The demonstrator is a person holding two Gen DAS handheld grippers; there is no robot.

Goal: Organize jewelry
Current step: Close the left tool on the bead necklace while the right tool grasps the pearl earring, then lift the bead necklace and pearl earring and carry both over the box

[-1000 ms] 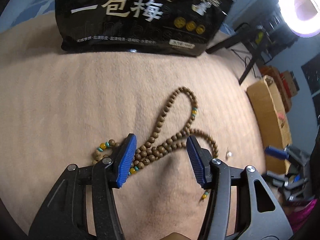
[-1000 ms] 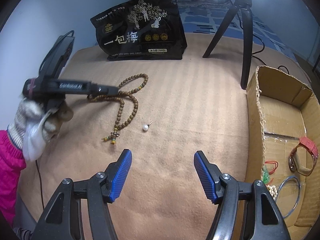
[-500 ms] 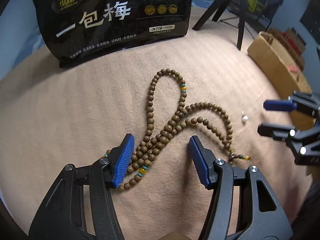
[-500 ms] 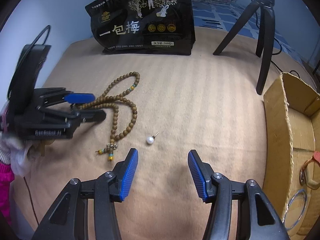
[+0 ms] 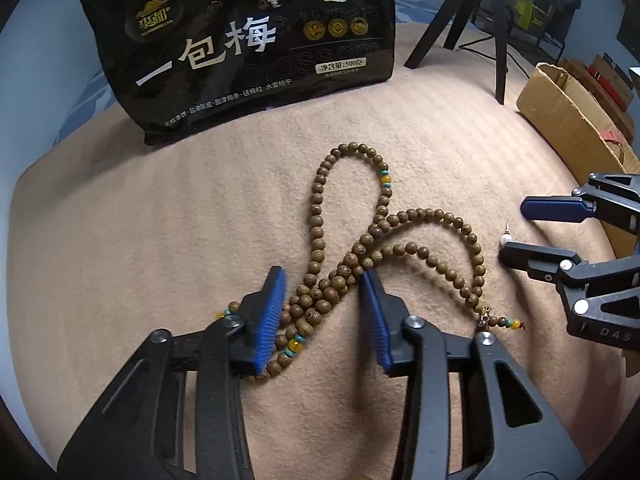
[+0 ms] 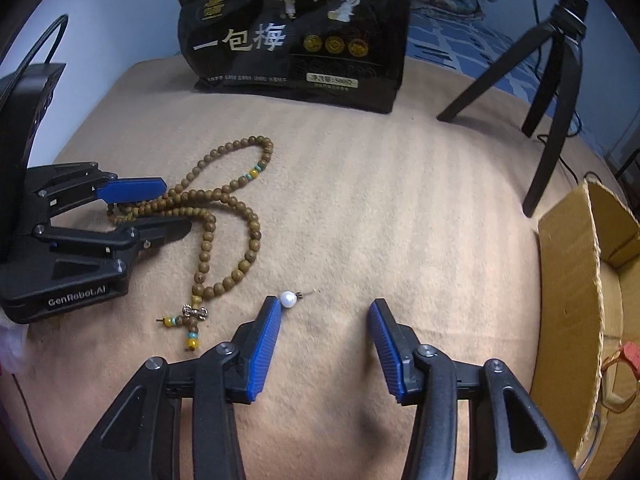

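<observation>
A long wooden bead necklace (image 5: 352,248) with yellow and turquoise beads lies looped on the beige cloth; it also shows in the right wrist view (image 6: 224,208). My left gripper (image 5: 324,288) is open, its blue pads straddling a bunch of the strands low on the cloth. It appears from the side in the right wrist view (image 6: 160,208). A white pearl earring (image 6: 289,299) lies just beyond the left pad of my right gripper (image 6: 322,312), which is open and empty. In the left wrist view the earring (image 5: 505,237) sits between the right gripper's fingers (image 5: 552,208).
A black snack bag (image 6: 296,32) stands at the back of the cloth. A black tripod (image 6: 552,64) stands at the back right. An open cardboard box (image 6: 576,280) at the right edge holds a red-strapped item (image 6: 630,354) and other pieces.
Both grippers have moved forward and lower. The left gripper's pads now straddle the bead strands; the right gripper has come up to the pearl earring. Both stay open.
</observation>
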